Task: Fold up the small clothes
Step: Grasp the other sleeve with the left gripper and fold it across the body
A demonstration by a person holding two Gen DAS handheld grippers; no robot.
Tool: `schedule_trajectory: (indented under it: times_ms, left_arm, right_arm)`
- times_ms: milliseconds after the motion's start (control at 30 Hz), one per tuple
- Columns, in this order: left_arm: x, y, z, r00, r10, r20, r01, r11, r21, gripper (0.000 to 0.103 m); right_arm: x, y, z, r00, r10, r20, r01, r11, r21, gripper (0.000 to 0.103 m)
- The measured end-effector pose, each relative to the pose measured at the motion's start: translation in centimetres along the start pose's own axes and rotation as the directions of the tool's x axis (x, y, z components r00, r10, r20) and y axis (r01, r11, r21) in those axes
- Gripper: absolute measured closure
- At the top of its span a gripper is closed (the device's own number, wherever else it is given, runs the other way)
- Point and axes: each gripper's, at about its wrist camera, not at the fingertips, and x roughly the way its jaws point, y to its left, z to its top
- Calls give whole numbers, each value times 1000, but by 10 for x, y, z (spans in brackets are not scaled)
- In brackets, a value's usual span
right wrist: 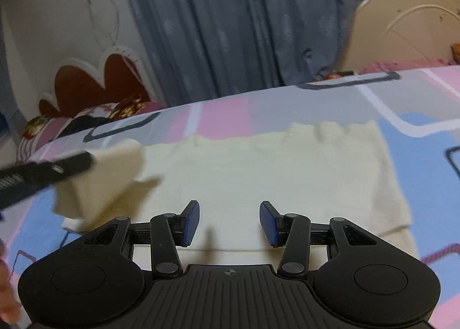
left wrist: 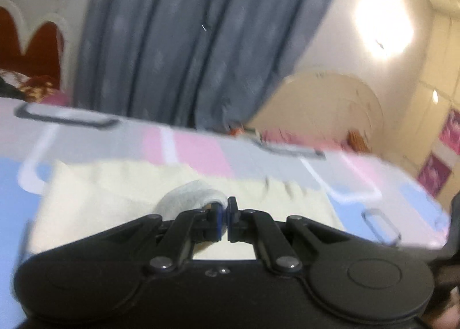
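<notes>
A cream knitted garment (right wrist: 258, 168) lies spread flat on a patterned bedsheet (right wrist: 417, 139). My left gripper (right wrist: 89, 160) comes in from the left of the right wrist view, shut on the garment's left corner (right wrist: 115, 173), which is lifted and folded over. In the blurred left wrist view the left gripper (left wrist: 225, 214) has its jaws together, with a pale fold of cloth (left wrist: 189, 196) pinched at the tips above the cream garment (left wrist: 115, 185). My right gripper (right wrist: 229, 222) hovers open over the garment's near middle. Nothing is between its blue pads (right wrist: 191, 222).
The bedsheet (left wrist: 201, 150) has pink, blue and grey blocks. A grey-blue curtain (right wrist: 230, 27) hangs behind the bed. A red and white headboard (right wrist: 95, 81) and a patterned pillow (right wrist: 86, 119) are at the left, a cream headboard (right wrist: 402, 27) at the right.
</notes>
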Motion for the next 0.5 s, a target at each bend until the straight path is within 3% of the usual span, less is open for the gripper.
schedule_trajectory:
  times_ms: [67, 133, 167, 233, 267, 367, 500]
  left_arm:
    - [14, -10, -12, 997, -6, -72, 9, 999, 36, 96]
    - [19, -18, -24, 991, 6, -132, 3, 997, 72, 73]
    - [20, -21, -27, 989, 8, -149, 7, 995, 101, 68]
    - [15, -23, -27, 989, 13, -147, 7, 991, 134, 40]
    - [10, -24, -28, 992, 16, -129, 4, 989, 146, 35]
    - [-5, -26, -27, 994, 24, -108, -4, 983, 186, 32]
    - [-30, -6, -25, 993, 72, -89, -59, 988, 140, 26]
  right_arm:
    - [-6, -9, -2, 1000, -9, -5, 9, 1000, 6, 57]
    - [-12, -17, -5, 1000, -11, -8, 11, 1000, 14, 57]
    - [-14, -20, -6, 1000, -11, -11, 11, 1000, 18, 57]
    - [-17, -22, -8, 1000, -11, -10, 12, 1000, 26, 57]
    - [-17, -22, -8, 1000, -12, -8, 13, 1000, 28, 57]
    - [-18, -21, -8, 1000, -6, -3, 6, 1000, 23, 57]
    - [-17, -5, -10, 999, 43, -9, -43, 999, -25, 57]
